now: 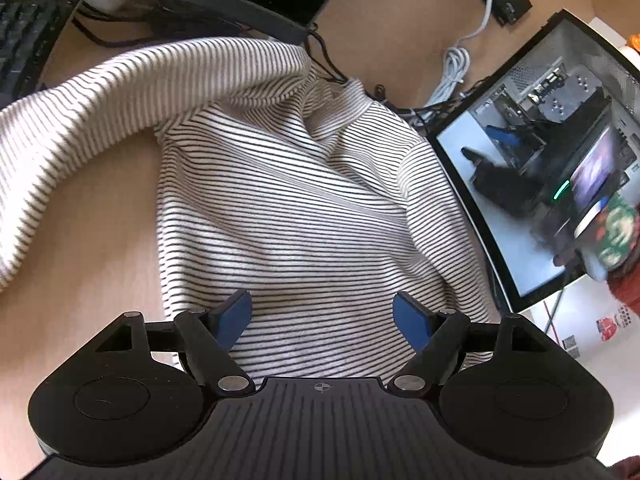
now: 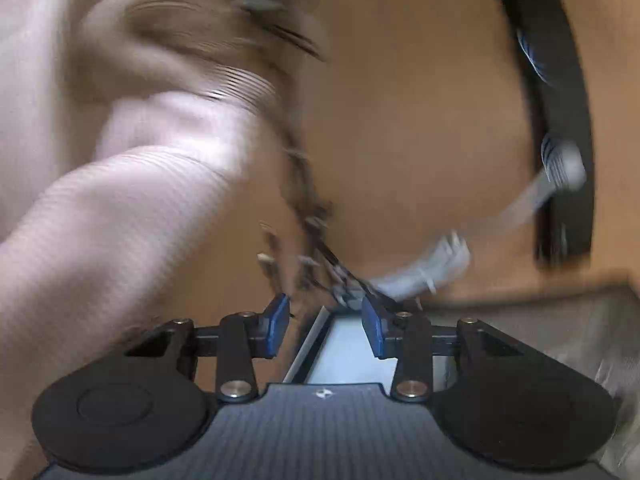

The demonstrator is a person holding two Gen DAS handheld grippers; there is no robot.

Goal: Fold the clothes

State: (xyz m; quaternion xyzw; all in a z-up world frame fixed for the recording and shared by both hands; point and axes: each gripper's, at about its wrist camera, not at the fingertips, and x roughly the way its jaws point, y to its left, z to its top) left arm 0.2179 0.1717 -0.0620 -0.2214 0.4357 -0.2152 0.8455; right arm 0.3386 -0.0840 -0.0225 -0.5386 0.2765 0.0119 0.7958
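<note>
Both grippers, left [image 1: 322, 316] and right [image 2: 325, 326], gape empty by the seemingly rumpled striped shirt [image 1: 288, 200].

Your garment [image 1: 288, 200] is white with thin dark stripes, lying on a tan wooden table [image 1: 96, 216]. Both grippers are black with blue pads [image 1: 236, 316]. Far right you have a white cable [image 1: 452, 68]; far left, a black keyboard [image 1: 28, 36].

Right view smeared by motion blur, shirt [image 2: 120, 184] stripes and cables [image 2: 320, 248] indistinct, shirt sleeve [image 1: 48, 152] cut by left edge
</note>
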